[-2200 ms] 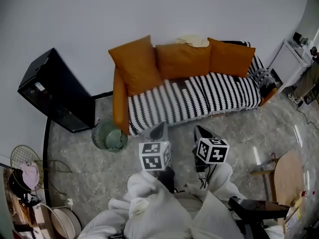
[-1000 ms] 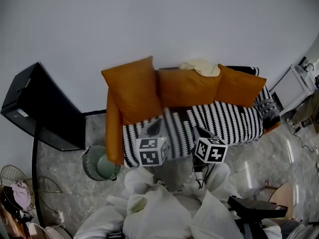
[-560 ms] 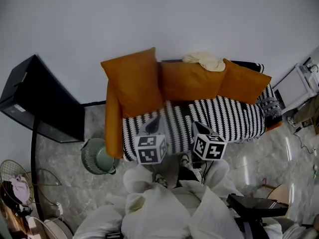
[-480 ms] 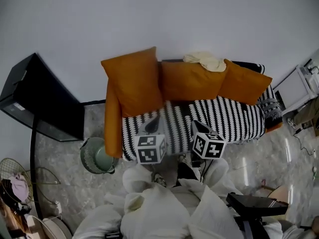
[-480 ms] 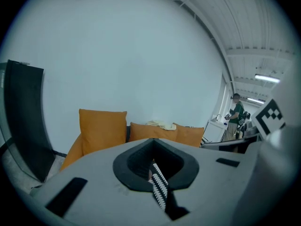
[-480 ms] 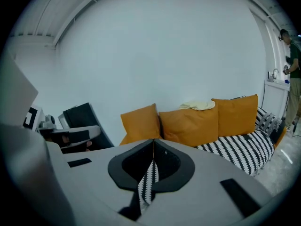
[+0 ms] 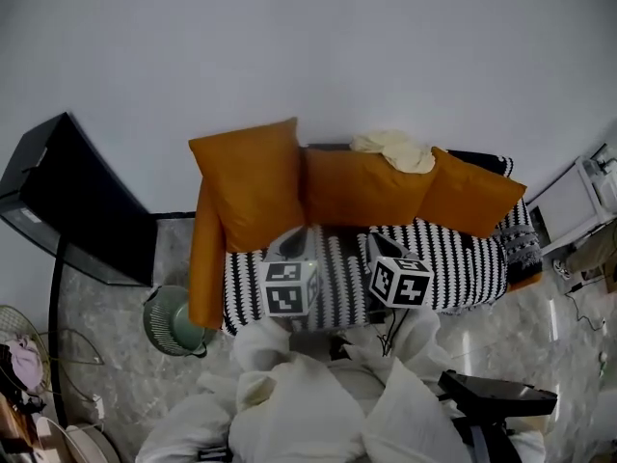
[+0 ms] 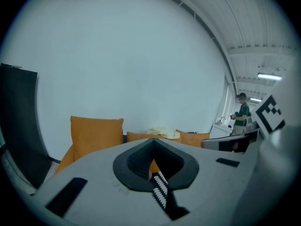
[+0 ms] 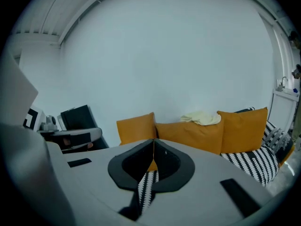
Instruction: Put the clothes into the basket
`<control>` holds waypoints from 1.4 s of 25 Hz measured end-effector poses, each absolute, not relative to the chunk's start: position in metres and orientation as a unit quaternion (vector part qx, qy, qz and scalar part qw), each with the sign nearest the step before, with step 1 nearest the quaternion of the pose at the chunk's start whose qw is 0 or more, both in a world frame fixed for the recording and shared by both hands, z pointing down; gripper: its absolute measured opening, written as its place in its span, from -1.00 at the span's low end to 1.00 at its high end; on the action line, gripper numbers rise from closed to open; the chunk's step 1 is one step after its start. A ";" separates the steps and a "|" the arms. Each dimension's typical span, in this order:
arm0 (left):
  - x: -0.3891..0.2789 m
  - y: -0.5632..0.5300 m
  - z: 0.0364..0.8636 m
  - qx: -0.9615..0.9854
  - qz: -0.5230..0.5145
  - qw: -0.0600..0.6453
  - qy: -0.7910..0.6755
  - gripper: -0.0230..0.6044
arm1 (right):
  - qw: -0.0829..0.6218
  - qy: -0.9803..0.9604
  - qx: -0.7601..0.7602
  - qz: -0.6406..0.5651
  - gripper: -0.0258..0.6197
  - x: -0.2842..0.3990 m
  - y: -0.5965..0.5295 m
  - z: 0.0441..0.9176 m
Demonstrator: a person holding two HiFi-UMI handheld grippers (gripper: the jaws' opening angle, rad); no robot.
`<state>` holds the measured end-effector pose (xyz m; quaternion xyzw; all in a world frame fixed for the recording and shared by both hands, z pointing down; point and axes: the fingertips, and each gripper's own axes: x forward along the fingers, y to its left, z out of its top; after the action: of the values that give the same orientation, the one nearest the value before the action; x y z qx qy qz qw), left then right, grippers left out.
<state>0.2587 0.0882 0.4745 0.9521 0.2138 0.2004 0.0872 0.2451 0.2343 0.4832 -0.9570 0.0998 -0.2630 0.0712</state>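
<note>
A cream garment (image 7: pixel 392 149) lies crumpled on top of the sofa back, between the middle and right orange cushions; it also shows as the garment (image 8: pixel 162 133) and the garment (image 9: pixel 201 118) in the two gripper views. A green ribbed basket (image 7: pixel 176 322) stands on the floor by the sofa's left arm. My left gripper (image 7: pixel 297 240) and right gripper (image 7: pixel 378 243) are side by side over the front of the striped seat, pointing at the sofa, well short of the garment. Both are shut and hold nothing: left gripper (image 8: pixel 153 141), right gripper (image 9: pixel 153 140).
The sofa (image 7: pixel 453 258) has a black-and-white striped cover and three orange cushions. A black cabinet (image 7: pixel 67 201) stands at the left, a white unit (image 7: pixel 590 193) at the right, a dark stool (image 7: pixel 494 394) near my right side. A person (image 8: pixel 242 114) stands far off at the right.
Both grippers have moved forward toward the sofa and now hang over its striped seat. The sofa and the basket sit nearer in the head view. The jaws stayed shut.
</note>
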 end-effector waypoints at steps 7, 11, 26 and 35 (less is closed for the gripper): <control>0.297 0.119 0.469 0.950 0.202 0.076 0.225 -0.93 | 0.092 0.090 -0.957 -0.261 -0.84 0.283 0.262 0.483; 0.305 0.132 0.481 0.945 0.220 0.072 0.231 -0.93 | 0.105 0.079 -0.954 -0.271 -0.84 0.289 0.274 0.495; 0.353 0.186 0.524 0.924 0.273 0.032 0.265 -0.93 | 0.157 0.023 -0.943 -0.291 -0.84 0.327 0.335 0.541; 0.424 0.242 0.518 0.920 0.269 0.018 0.283 -0.93 | 0.160 0.011 -0.946 -0.282 -0.84 0.395 0.392 0.541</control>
<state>0.4241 0.2423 0.5182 0.9203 0.2832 0.2694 0.0177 0.3949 0.3917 0.5415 -0.9458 0.0105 -0.2821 0.1603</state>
